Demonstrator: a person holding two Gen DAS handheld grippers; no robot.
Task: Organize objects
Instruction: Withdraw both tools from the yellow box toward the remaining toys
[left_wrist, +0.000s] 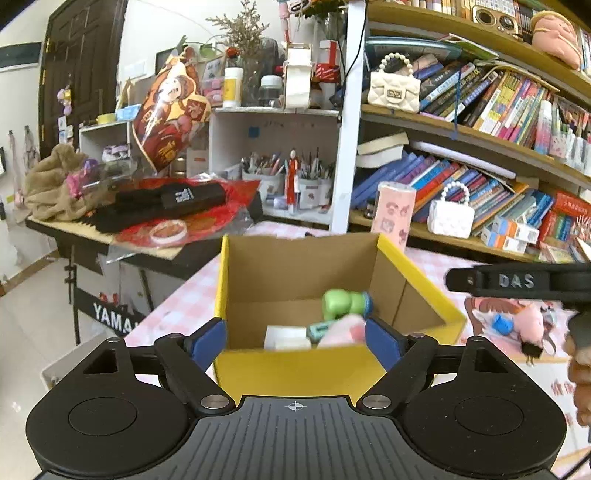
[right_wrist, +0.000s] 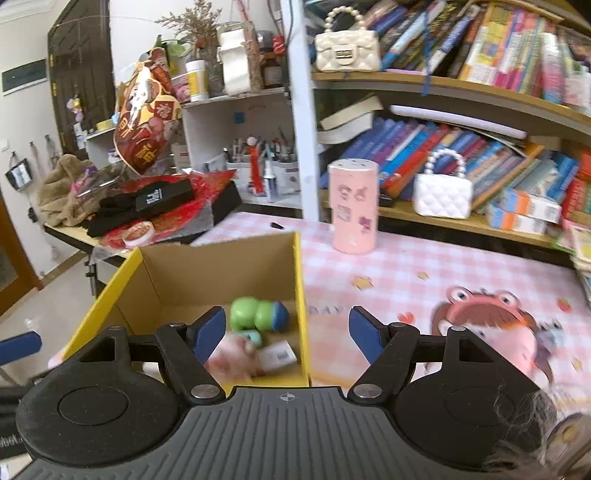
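Through the left tongs (left_wrist: 295, 341) we see the yellow box (left_wrist: 295, 369) straight ahead, its near wall between the spread, empty pads; a green toy (left_wrist: 345, 303), a white carton (left_wrist: 286, 336) and a blurred pink thing (left_wrist: 341, 332) lie inside. Only this view catches the right tongs (left_wrist: 517, 282) from the side, off to the right. Looking along those right tongs (right_wrist: 288, 328), agape and empty, we see the box's right wall (right_wrist: 301, 295) between the pads, and only here the pink tumbler (right_wrist: 354, 206) whole, beyond on the checked surface (right_wrist: 406, 266).
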